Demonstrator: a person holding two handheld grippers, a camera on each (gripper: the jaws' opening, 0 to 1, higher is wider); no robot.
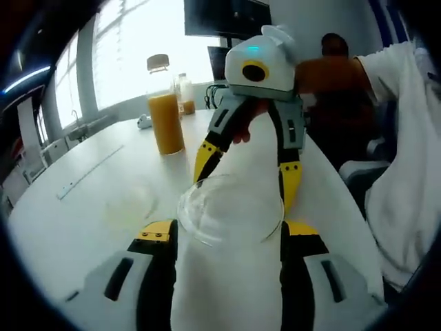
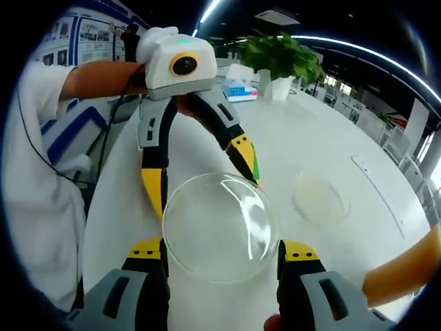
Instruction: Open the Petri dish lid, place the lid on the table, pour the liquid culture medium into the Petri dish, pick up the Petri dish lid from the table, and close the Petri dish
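Note:
A clear round Petri dish lid (image 2: pixel 220 227) hangs in the air above the white table (image 2: pixel 324 131). My right gripper (image 2: pixel 220 249) is shut on it, jaw tips against its two sides. My left gripper (image 2: pixel 202 186) faces it from the far side, its yellow fingertips at the lid's far rim. In the left gripper view the lid (image 1: pixel 231 210) lies between my left gripper (image 1: pixel 231 231) and the right gripper (image 1: pixel 244 181); whether the left one grips it is unclear. The Petri dish (image 2: pixel 320 200), faintly yellowish, rests on the table, also visible (image 1: pixel 131 203). A capped bottle of orange liquid (image 1: pixel 165 114) stands beyond it.
A person's white sleeve (image 1: pixel 406 172) is close on the right. A smaller bottle (image 1: pixel 186 96) stands behind the orange one. A long strip (image 1: pixel 89 172) lies on the table. A potted plant (image 2: pixel 282 58) and a blue box (image 2: pixel 241 89) stand at the far end.

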